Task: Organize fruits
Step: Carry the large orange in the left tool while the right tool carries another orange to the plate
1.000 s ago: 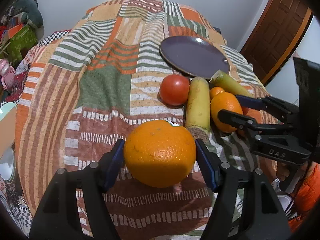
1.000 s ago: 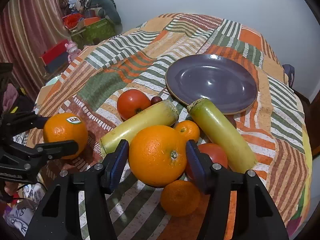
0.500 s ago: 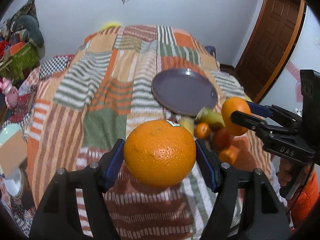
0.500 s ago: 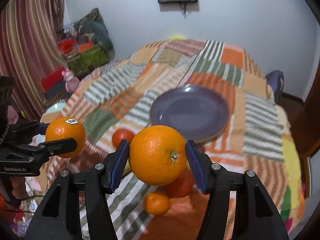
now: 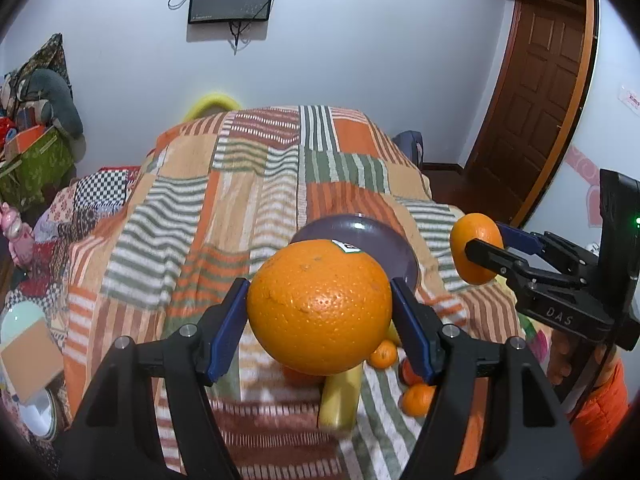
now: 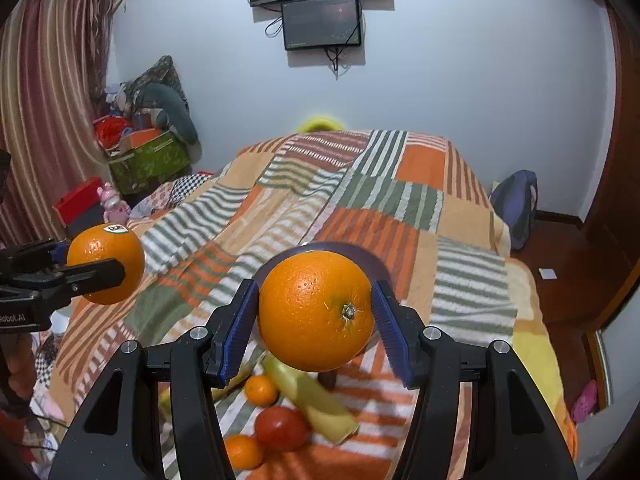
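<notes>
Currently we hold one orange (image 5: 319,306) clamped in the left gripper (image 5: 320,308) and a second orange (image 6: 316,311) in the right gripper (image 6: 316,312), both raised above the purple plate (image 5: 394,248), presumably their destination.

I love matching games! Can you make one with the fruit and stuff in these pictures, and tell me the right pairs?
Things:
1. stickered orange
2. stem-end orange
3. purple plate
4. tomato

Places:
A. lying on the blanket among the fruit pile
B. held in the right tool
C. empty, on the blanket
D. held in the left tool

Pairs: 1-D, 2-B, 3-C, 4-A
</notes>
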